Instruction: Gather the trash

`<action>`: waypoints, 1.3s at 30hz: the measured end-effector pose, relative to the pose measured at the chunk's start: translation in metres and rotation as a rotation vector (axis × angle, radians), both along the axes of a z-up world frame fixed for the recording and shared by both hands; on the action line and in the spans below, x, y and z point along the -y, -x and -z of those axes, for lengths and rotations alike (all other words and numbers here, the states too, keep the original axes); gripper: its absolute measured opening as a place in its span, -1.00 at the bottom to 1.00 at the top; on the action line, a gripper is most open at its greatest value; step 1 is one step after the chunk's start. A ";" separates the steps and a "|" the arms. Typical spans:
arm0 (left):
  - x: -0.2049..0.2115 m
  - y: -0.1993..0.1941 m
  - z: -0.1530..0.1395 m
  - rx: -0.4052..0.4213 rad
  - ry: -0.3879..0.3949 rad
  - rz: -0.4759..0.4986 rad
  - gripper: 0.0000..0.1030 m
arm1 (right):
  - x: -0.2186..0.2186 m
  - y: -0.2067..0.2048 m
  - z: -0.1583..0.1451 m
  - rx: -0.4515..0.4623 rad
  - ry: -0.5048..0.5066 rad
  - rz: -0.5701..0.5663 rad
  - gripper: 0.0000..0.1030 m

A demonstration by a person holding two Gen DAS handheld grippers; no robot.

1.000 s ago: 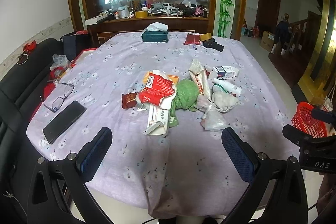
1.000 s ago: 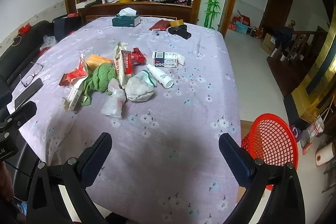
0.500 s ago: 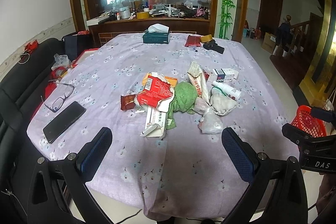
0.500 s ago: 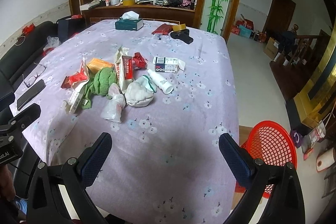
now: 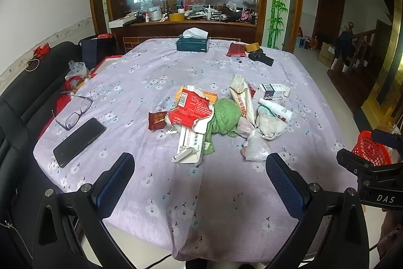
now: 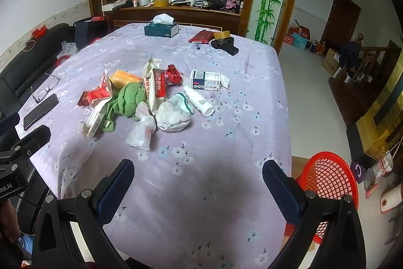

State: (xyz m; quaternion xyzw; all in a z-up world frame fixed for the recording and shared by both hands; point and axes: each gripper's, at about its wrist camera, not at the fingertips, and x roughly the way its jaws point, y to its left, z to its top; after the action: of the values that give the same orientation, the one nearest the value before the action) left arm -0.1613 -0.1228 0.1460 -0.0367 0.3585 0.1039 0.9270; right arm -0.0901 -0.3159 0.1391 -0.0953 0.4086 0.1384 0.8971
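trash pile: torn boxes, wrappers, green cloth; mid-table | red mesh basket: on floor beside table

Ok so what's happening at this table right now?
A person holds both grippers open above the near edge of the table, gripping nothing. The left gripper and right gripper face the trash pile mid-table. The red basket waits beside the table; collecting has not started.

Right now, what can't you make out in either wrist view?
- Red plastic mesh basket: lower part behind the right tool; in the left view, the other tool covers it.
- Print on the white medicine box: too small.
- Under the crumpled green cloth: hidden in both views.
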 end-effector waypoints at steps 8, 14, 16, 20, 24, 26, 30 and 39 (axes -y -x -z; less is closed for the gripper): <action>0.000 0.000 0.002 -0.005 0.000 -0.005 1.00 | -0.001 -0.002 0.001 -0.003 0.002 -0.004 0.99; -0.001 0.000 0.003 -0.007 0.002 -0.010 1.00 | -0.002 -0.002 0.002 -0.004 0.002 -0.007 0.99; -0.002 0.000 0.003 -0.008 0.002 -0.009 1.00 | -0.002 -0.002 0.002 -0.004 0.002 -0.006 0.99; -0.003 0.000 0.003 -0.009 0.002 -0.012 1.00 | -0.003 -0.004 0.004 -0.008 0.002 -0.010 0.99; -0.005 0.001 0.005 -0.014 0.005 -0.016 1.00 | -0.003 -0.004 0.005 -0.010 0.003 -0.009 0.99; -0.006 0.000 0.007 -0.018 0.005 -0.018 1.00 | -0.004 -0.005 0.005 -0.012 0.004 -0.011 0.99; -0.008 -0.002 0.009 -0.026 0.011 -0.023 1.00 | -0.006 -0.007 0.007 -0.016 0.008 -0.013 0.99; -0.015 -0.006 0.017 -0.053 0.031 -0.035 1.00 | -0.011 -0.014 0.013 -0.039 0.013 -0.018 0.99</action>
State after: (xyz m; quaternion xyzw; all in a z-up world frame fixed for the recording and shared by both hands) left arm -0.1551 -0.1074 0.1286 -0.0543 0.3836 0.1154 0.9146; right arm -0.0765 -0.3051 0.1259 -0.1023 0.4260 0.1456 0.8870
